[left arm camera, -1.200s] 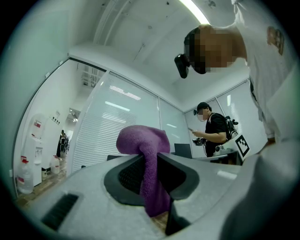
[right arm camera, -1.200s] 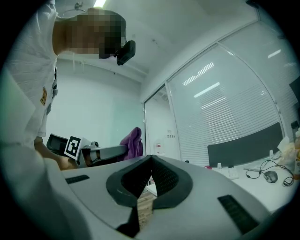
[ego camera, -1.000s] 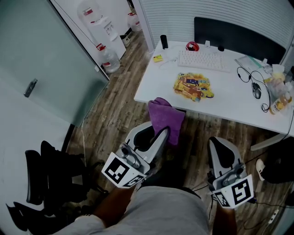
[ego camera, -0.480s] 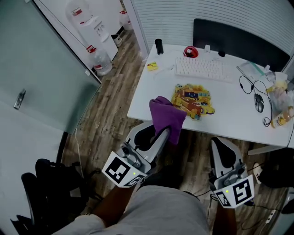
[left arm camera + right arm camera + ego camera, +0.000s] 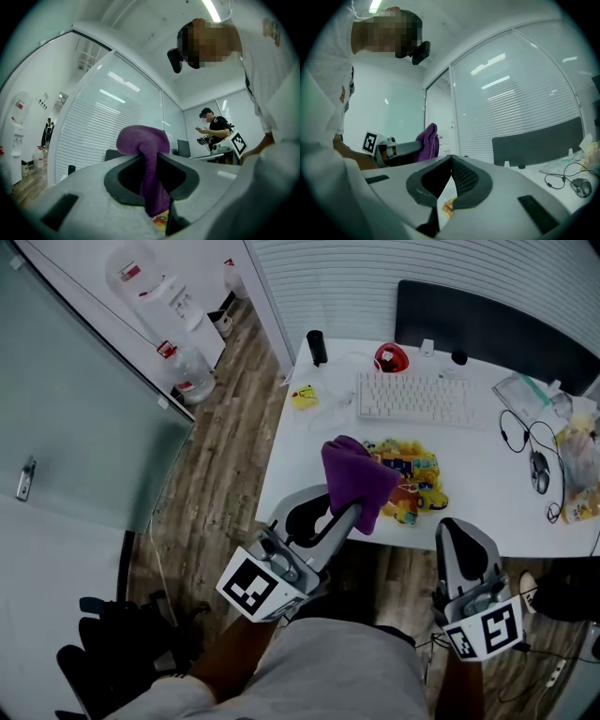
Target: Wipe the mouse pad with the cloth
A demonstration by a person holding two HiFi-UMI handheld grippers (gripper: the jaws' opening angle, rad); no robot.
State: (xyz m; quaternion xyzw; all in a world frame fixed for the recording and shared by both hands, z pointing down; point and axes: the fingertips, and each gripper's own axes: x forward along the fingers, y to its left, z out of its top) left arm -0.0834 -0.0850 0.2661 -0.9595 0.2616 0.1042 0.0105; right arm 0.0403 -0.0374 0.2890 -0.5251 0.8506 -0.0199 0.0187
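Right — my left gripper is clamped on the purple cloth, soft, light and limp, pinched mid-fold, hanging by the mouse pad on the table — right gripper closed, empty.

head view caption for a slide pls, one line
Left gripper holds a purple cloth near the colourful mouse pad on a white desk; right gripper shut and empty.

Left gripper at the near edge of the desk, with the cloth between its jaws, draped over the front. Mouse pad just ahead, slightly right, partly behind the cloth. Right gripper alongside to the right. Keyboard lies beyond the pad; mouse ahead of the right gripper, further right.
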